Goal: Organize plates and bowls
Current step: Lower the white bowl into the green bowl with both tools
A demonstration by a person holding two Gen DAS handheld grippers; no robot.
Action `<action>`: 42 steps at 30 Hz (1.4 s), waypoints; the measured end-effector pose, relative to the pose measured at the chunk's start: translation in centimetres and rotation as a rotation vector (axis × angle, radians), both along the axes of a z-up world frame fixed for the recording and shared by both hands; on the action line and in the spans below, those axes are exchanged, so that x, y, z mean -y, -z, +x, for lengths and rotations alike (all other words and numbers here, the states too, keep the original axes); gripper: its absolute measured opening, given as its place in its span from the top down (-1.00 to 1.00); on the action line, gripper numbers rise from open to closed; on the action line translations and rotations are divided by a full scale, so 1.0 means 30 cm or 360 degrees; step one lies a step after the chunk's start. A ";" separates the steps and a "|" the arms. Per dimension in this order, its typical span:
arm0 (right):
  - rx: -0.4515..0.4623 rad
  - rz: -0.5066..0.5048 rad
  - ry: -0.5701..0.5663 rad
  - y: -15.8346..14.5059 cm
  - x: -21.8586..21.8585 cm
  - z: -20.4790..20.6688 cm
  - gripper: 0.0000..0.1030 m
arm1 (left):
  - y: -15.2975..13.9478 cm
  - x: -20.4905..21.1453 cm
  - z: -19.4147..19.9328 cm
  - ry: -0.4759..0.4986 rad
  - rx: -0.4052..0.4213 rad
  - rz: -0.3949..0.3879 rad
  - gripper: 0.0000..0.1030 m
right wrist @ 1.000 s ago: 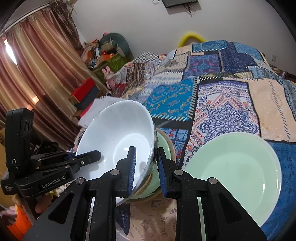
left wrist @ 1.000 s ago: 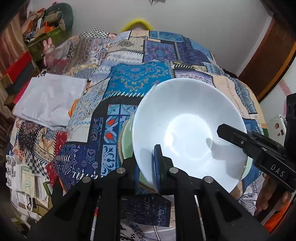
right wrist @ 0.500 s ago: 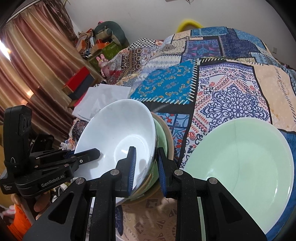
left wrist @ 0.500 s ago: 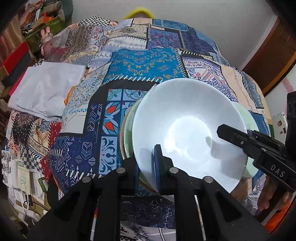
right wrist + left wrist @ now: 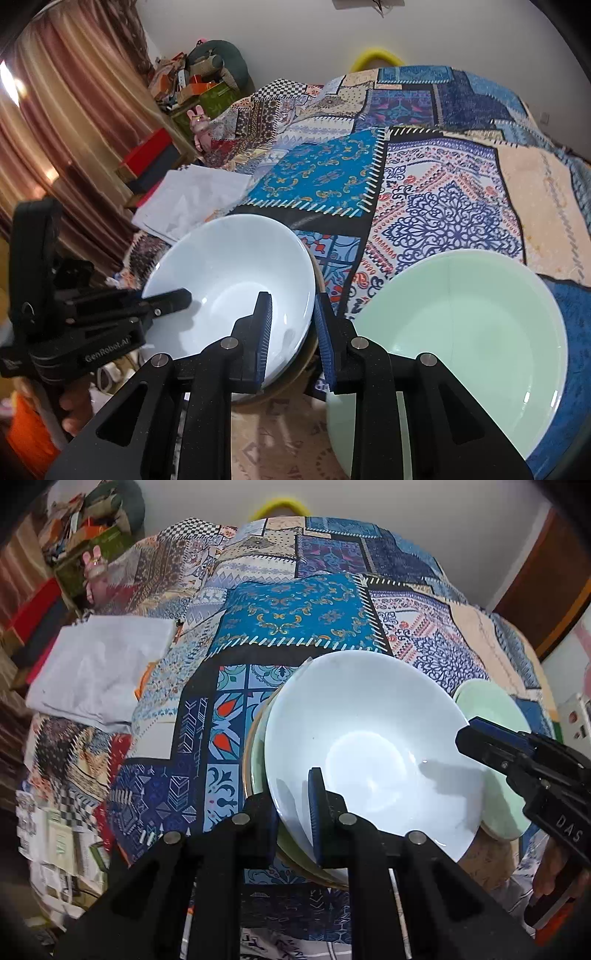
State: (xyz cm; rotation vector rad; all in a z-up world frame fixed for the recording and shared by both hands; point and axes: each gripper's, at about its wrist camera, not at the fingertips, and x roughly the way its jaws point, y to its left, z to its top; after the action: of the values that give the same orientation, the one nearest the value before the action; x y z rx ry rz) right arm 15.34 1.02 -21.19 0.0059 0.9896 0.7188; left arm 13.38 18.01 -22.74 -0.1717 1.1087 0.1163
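Note:
A white bowl [image 5: 373, 753] rests nested on a stack of a green dish [image 5: 258, 771] and a tan-rimmed dish on the patchwork quilt. My left gripper [image 5: 295, 805] is shut on the white bowl's near rim. My right gripper [image 5: 293, 328] straddles the opposite rim of the white bowl [image 5: 229, 280]; its jaws stand a little apart from the rim. The right gripper also shows in the left wrist view [image 5: 476, 738]. A pale green plate [image 5: 465, 332] lies on the quilt right of the stack.
A patchwork quilt [image 5: 424, 177] covers the bed. A folded white cloth [image 5: 99, 664] lies at the left. Cluttered boxes and curtains [image 5: 74, 103] stand beyond the left edge. A wall lies behind the bed.
The white bowl has come down level onto the stack of dishes. My right gripper's jaws have widened off the rim. The left gripper keeps its hold.

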 end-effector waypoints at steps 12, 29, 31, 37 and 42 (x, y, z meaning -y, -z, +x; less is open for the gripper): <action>-0.0044 0.0011 -0.0010 0.018 0.031 -0.008 0.42 | -0.046 0.041 0.024 0.0054 -0.0006 0.0141 0.30; -0.0072 0.0007 -0.0011 0.048 0.012 0.016 0.30 | 0.020 -0.079 -0.030 -0.0038 -0.0037 -0.0074 -0.07; -0.0087 -0.0001 -0.0019 0.063 0.000 0.021 0.30 | 0.051 -0.085 -0.034 -0.0040 -0.0067 -0.0138 -0.07; -0.0119 -0.0020 -0.0060 0.091 -0.029 0.028 0.26 | 0.103 -0.106 -0.046 -0.0050 -0.0080 -0.0316 -0.07; -0.0125 -0.0057 -0.0070 0.109 -0.054 0.035 0.24 | 0.135 -0.103 -0.038 -0.0027 -0.0089 -0.0388 -0.01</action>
State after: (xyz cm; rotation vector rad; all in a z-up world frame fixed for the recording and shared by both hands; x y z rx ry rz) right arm 16.37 2.63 -24.48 -0.0189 1.0803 0.7454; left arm 12.23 21.11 -26.78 -0.3980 1.1761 0.0007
